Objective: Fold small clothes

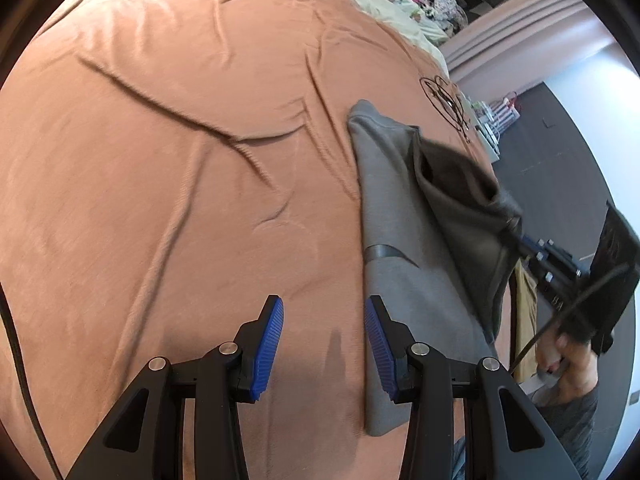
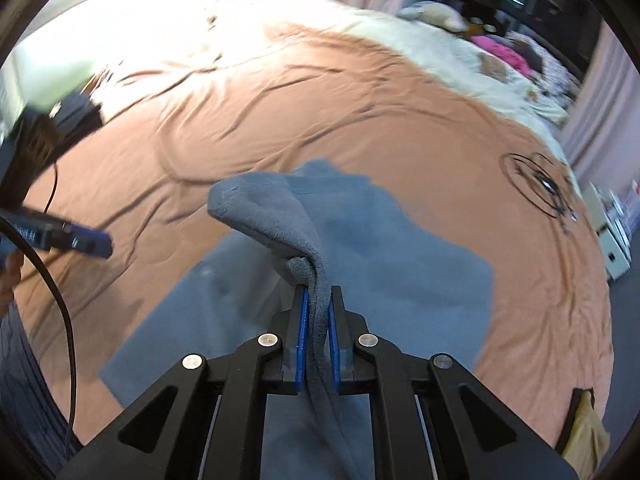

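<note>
A small grey garment [image 1: 404, 216] lies on the salmon bedsheet [image 1: 180, 160], right of my left gripper [image 1: 324, 320], which is open and empty just above the sheet, its right finger over the garment's left edge. My right gripper [image 2: 318, 300] is shut on a fold of the grey garment [image 2: 400, 248] and holds that edge lifted, so the cloth drapes from the fingers. In the left wrist view the lifted dark flap [image 1: 460, 200] hangs from the right gripper [image 1: 516, 224] at the right. The left gripper [image 2: 80, 240] shows at the left of the right wrist view.
A cream blanket [image 2: 420, 40] and a heap of pink and patterned clothes [image 2: 512, 52] lie at the far end of the bed. A black circular print [image 2: 536, 184] marks the sheet near its right edge. White drawers [image 2: 612, 240] stand on the floor beyond.
</note>
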The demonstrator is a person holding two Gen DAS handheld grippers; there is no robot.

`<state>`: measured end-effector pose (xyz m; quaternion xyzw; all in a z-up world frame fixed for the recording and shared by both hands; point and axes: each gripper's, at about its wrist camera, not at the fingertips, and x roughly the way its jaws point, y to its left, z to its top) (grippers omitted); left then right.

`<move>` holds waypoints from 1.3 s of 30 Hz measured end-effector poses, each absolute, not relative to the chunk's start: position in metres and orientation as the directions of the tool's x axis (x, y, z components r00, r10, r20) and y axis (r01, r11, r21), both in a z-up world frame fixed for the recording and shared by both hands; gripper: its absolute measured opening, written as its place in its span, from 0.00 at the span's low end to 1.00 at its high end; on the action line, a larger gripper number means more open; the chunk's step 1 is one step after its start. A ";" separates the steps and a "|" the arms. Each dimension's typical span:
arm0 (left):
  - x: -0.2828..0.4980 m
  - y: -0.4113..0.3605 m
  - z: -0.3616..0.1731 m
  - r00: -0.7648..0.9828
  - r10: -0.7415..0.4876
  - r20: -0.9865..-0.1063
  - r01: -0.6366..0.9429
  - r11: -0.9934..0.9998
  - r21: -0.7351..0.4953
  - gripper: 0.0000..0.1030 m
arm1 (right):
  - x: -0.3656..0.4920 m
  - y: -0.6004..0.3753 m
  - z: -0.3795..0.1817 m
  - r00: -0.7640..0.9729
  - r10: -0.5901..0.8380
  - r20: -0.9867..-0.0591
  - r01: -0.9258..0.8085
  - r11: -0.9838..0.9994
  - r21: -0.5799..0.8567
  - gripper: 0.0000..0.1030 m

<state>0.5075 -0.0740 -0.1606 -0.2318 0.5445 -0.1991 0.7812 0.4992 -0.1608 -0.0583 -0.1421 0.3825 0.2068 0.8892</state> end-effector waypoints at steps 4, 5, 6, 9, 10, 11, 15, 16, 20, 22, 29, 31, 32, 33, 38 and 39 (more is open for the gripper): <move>0.518 -0.086 -0.157 0.318 -0.559 -0.766 0.085 0.821 -0.564 0.43 | 0.517 -0.196 -0.057 0.644 0.258 -0.721 -0.402 0.915 -0.032 0.05; 0.521 -0.088 -0.157 0.314 -0.559 -0.767 0.089 0.822 -0.563 0.43 | 0.522 -0.204 -0.059 0.647 0.257 -0.718 -0.383 0.924 -0.014 0.05; 0.523 -0.091 -0.157 0.309 -0.559 -0.769 0.094 0.823 -0.560 0.43 | 0.529 -0.213 -0.063 0.647 0.260 -0.717 -0.362 0.932 0.012 0.05; 0.528 -0.099 -0.159 0.297 -0.555 -0.778 0.107 0.828 -0.550 0.43 | 0.544 -0.234 -0.076 0.640 0.266 -0.721 -0.312 0.947 0.072 0.05; 0.530 -0.102 -0.160 0.292 -0.552 -0.781 0.111 0.830 -0.546 0.43 | 0.548 -0.240 -0.081 0.636 0.264 -0.725 -0.296 0.951 0.086 0.05; 0.532 -0.105 -0.161 0.288 -0.550 -0.784 0.115 0.833 -0.542 0.43 | 0.551 -0.245 -0.086 0.631 0.261 -0.730 -0.281 0.955 0.099 0.05; 0.542 -0.113 -0.166 0.275 -0.539 -0.797 0.118 0.841 -0.528 0.44 | 0.577 -0.263 -0.114 0.597 0.225 -0.770 -0.197 0.972 0.132 0.05; 0.544 -0.115 -0.168 0.272 -0.534 -0.800 0.118 0.844 -0.523 0.43 | 0.584 -0.266 -0.119 0.581 0.209 -0.787 -0.166 0.977 0.138 0.06; 0.552 -0.121 -0.169 0.266 -0.516 -0.814 0.121 0.856 -0.502 0.43 | 0.592 -0.285 -0.129 0.569 0.182 -0.802 -0.046 0.981 0.189 0.46; 0.556 -0.122 -0.166 0.271 -0.510 -0.816 0.128 0.859 -0.495 0.43 | 0.585 -0.292 -0.124 0.592 0.229 -0.773 -0.052 0.968 0.246 0.65; 0.583 -0.134 -0.160 0.292 -0.510 -0.809 0.142 0.859 -0.491 0.44 | 0.565 -0.295 -0.129 0.572 0.360 -0.737 -0.117 0.925 0.361 0.65; 0.592 -0.141 -0.159 0.297 -0.502 -0.812 0.158 0.865 -0.477 0.44 | 0.571 -0.296 -0.133 0.563 0.355 -0.746 -0.128 0.929 0.346 0.65; 0.595 -0.144 -0.159 0.297 -0.499 -0.814 0.163 0.867 -0.472 0.44 | 0.570 -0.294 -0.135 0.567 0.343 -0.749 -0.126 0.935 0.333 0.65; 0.601 -0.148 -0.159 0.295 -0.496 -0.817 0.167 0.868 -0.467 0.44 | 0.572 -0.296 -0.135 0.568 0.337 -0.751 -0.125 0.937 0.327 0.65; 0.623 -0.162 -0.162 0.292 -0.494 -0.819 0.190 0.869 -0.456 0.44 | 0.602 -0.297 -0.136 0.550 0.385 -0.742 -0.116 0.914 0.388 0.55; 0.628 -0.164 -0.162 0.292 -0.499 -0.816 0.194 0.866 -0.460 0.44 | 0.610 -0.301 -0.138 0.543 0.407 -0.734 -0.107 0.901 0.421 0.53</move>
